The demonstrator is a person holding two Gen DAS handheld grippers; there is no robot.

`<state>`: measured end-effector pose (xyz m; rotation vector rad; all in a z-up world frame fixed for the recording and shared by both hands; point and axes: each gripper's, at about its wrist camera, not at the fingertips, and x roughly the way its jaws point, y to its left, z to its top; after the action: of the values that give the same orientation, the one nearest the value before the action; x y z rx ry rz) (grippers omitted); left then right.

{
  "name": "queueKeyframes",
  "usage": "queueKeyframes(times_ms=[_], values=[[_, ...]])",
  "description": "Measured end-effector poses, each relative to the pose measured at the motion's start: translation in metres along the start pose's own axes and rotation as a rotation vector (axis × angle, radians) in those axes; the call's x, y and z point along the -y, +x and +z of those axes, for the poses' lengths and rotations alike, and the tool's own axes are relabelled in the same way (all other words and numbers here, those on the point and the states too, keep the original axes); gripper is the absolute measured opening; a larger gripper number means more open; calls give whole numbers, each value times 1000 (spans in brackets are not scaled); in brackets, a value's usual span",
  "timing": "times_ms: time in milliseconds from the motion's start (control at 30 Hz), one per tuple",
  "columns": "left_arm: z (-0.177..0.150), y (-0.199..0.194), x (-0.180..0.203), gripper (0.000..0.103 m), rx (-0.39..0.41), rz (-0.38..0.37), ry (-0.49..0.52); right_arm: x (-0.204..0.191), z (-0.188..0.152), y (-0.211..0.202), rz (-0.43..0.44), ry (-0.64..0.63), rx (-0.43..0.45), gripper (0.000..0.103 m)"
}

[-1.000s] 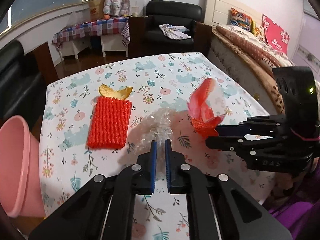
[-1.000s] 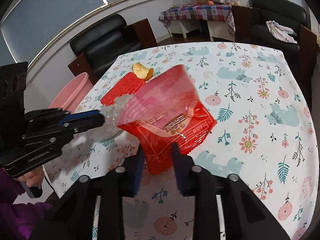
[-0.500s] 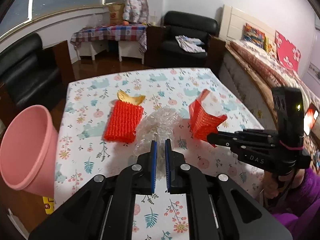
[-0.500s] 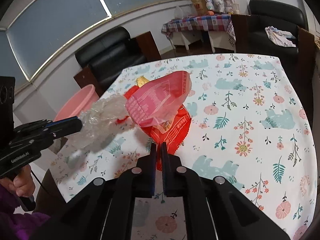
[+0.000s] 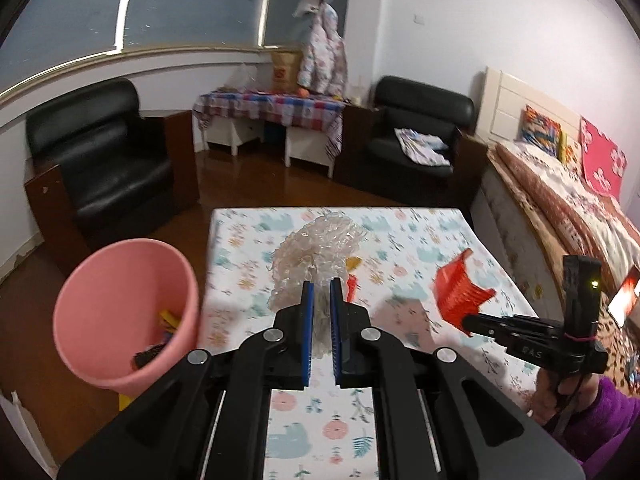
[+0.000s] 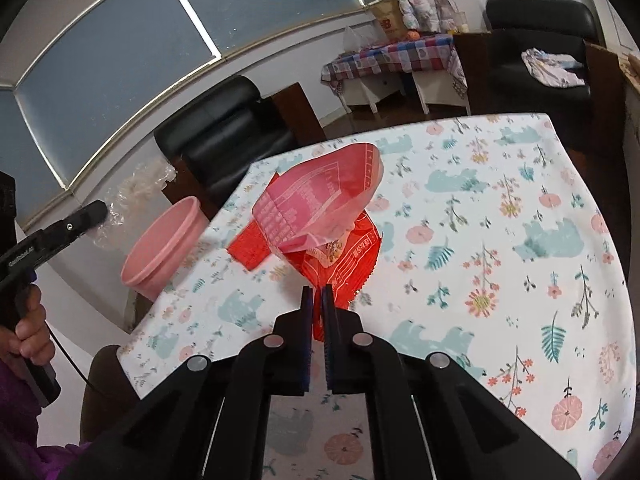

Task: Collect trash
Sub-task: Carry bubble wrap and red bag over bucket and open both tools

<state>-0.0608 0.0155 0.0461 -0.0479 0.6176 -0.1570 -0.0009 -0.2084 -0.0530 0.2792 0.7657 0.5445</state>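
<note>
My left gripper [image 5: 319, 286] is shut on a crumpled clear plastic wrap [image 5: 316, 248], held up in the air above the floral table [image 5: 404, 236]. A pink bin [image 5: 100, 344] stands off the table's left edge, with some trash inside. My right gripper [image 6: 316, 292] is shut on a red snack wrapper [image 6: 340, 260], whose pale pink flap [image 6: 320, 204] stands up. A red foam net [image 6: 248, 248] lies on the cloth behind the wrapper. In the left wrist view the plastic hides most of the net and of a yellow scrap [image 5: 354, 263].
A black armchair [image 5: 104, 168] stands beyond the bin, and another [image 5: 420, 128] sits behind the table. A bed [image 5: 568, 200] runs along the right side. A hand [image 6: 28, 328] in a purple sleeve grips the left tool's handle.
The left gripper rose with the clear plastic and swung left, bringing the pink bin closer. The right gripper's jaws closed on the red wrapper and lifted it slightly.
</note>
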Motion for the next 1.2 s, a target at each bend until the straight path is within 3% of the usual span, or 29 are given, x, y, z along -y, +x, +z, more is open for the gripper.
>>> queueKeyframes(times_ms=[433, 900, 1200], values=[[15, -34, -62, 7, 134, 70, -105, -78, 69, 6, 112, -89, 43, 4], [18, -52, -135, 7, 216, 180, -254, -204, 119, 99, 274, -197, -59, 4], [12, -44, -174, 7, 187, 227, -340, -240, 116, 169, 300, -201, -173, 4]])
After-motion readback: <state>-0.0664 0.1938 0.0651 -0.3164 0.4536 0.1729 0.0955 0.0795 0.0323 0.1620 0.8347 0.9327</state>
